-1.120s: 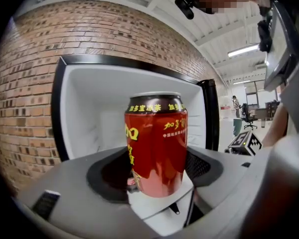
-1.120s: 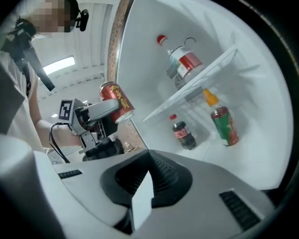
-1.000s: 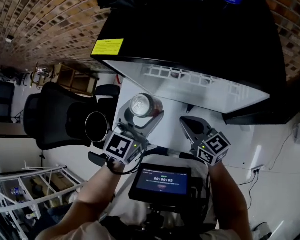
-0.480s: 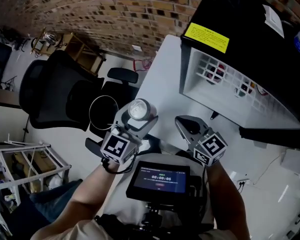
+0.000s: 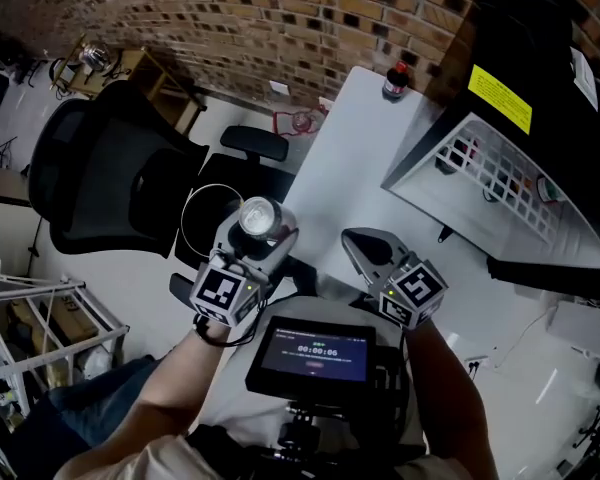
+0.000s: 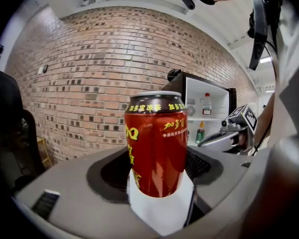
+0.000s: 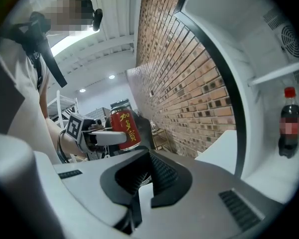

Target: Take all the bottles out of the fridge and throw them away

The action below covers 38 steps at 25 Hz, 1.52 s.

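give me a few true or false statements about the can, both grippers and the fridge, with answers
1. The left gripper is closed on a red can. True.
2. The right gripper grips a bottle. False: its jaws are together with nothing between them.
3. The fridge is closed. False: its door stands open and the shelves show.
4. A dark bottle with a red cap stands upright in the right gripper view. True.
5. The red can lies on its side in the jaws. False: it is held upright.

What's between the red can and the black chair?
A round black-rimmed bin, by the look of it. The head view shows it just left of the red can, before the black chair.
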Tool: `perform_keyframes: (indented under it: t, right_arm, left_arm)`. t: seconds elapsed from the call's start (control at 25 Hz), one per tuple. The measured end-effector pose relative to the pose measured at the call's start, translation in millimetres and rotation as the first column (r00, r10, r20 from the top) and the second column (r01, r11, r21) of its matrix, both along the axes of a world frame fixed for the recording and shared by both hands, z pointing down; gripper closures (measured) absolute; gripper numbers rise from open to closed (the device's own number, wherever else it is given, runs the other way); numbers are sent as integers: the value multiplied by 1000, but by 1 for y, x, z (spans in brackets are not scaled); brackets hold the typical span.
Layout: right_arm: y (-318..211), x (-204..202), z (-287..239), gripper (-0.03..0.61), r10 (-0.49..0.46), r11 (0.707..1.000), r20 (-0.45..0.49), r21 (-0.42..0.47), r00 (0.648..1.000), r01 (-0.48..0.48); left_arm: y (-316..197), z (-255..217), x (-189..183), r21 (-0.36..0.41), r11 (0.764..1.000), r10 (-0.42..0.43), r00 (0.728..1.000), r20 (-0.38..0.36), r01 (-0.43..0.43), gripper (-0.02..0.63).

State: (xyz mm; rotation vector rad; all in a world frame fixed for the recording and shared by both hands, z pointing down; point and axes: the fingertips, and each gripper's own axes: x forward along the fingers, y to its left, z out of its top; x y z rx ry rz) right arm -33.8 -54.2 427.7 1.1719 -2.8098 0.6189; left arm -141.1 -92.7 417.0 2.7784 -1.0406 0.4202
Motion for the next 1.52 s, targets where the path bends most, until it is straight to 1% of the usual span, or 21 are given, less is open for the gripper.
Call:
perform_keyframes:
  t: [0.12,0.2,0.28,0.44,0.56,0.68,0.88,1.0,1.12,1.24,1.36,1.44,1.52]
  right_arm:
    - [-6,-12,1,591,-12,1000,-4,-12,1000,12]
    - [-10,-24,3,591,-25,1000,-5,-18,1000,25]
    - [-12,-36,4,591,-43,999,-5,-24,999,43]
    - [-18,-57,8,591,-78,996,-12,-40,997,77]
    - [-23,-64,11,591,-86,995,-23,-45,996,85]
    - [-27,-70,14,591,-93,994,-29,-52,995,92]
    - [-29,-79,19,591,-97,993,-34,-72,995,94]
    - [-27,-80,25,591,-90,992,-35,-92,995,86]
    - [-28,-81,32,591,-83,990,-43,-120,996,77]
    - [-28,-86,37,591,-86,987,-49,-140,995,78]
    - [-29,-90,43,591,-91,984,-52,-158,994,82]
    - [-28,-92,47,591,-92,982,-56,-168,994,82]
    - [-26,-94,51,591,-91,981,-57,-177,994,80]
  left_arm:
    - [-3,2,-17,-6,999,-43,999,-3,43,273]
    - [-5,10,-37,-18,996,-84,996,17,84,273]
    - [-7,20,-60,-45,990,-134,990,44,136,272]
    - [-12,32,-95,-53,976,-207,976,68,211,273]
    - [-12,48,-122,-75,961,-259,961,100,267,273]
    - [-14,66,-154,-99,941,-309,940,142,324,272]
    - [-20,103,-199,-153,908,-358,912,201,390,273]
    - [-26,130,-214,-179,898,-340,892,297,402,273]
    - [-33,153,-218,-234,883,-303,874,379,407,273]
    - [-36,173,-216,-296,869,-259,874,412,397,273]
    - [-37,193,-213,-357,848,-222,873,435,393,273]
    - [-38,205,-214,-387,831,-208,868,451,401,273]
    - [-39,217,-219,-421,804,-203,860,468,419,273]
